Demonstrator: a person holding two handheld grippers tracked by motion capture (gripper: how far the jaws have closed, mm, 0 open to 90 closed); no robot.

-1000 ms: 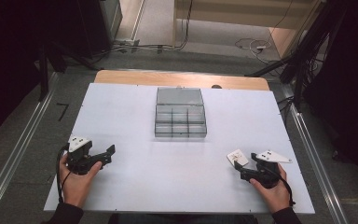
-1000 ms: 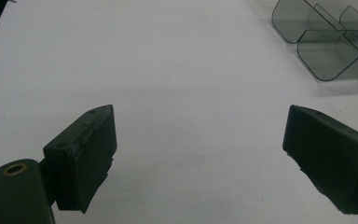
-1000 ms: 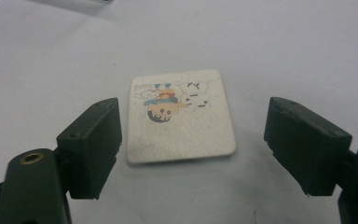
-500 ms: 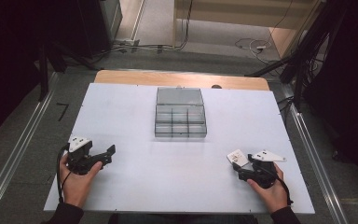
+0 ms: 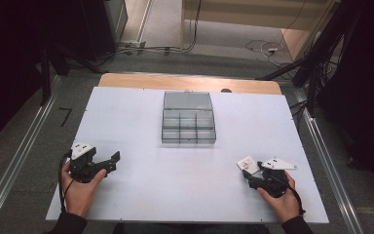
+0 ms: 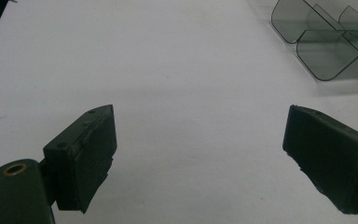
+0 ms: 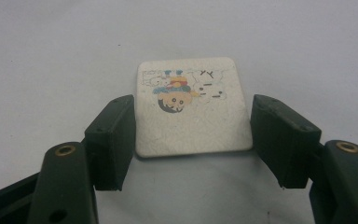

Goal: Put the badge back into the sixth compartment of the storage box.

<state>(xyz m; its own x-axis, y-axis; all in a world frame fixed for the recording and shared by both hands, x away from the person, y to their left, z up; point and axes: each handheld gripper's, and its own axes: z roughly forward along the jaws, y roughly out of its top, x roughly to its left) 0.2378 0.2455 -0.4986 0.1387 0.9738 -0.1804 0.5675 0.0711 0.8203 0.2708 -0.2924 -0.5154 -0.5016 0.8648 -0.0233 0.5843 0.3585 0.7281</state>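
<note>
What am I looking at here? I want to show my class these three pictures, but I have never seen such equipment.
A person sits at a white table holding a hand-held two-jaw gripper in each hand. One camera looks down from above; one rides on each gripper, looking along its black jaws. The left gripper stands open over bare table. The right gripper has just been closing, its jaws now against the edges of a small white card with a cartoon print. Farther back lies a clear divided box, lid open.

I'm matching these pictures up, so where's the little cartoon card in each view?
High view: card lower right, at the right gripper's tip.
Right gripper view: centre, between jaws that have just been closing on its edges.
Left gripper view: faces the clear box instead.
Shared landmark: the white table.
</note>
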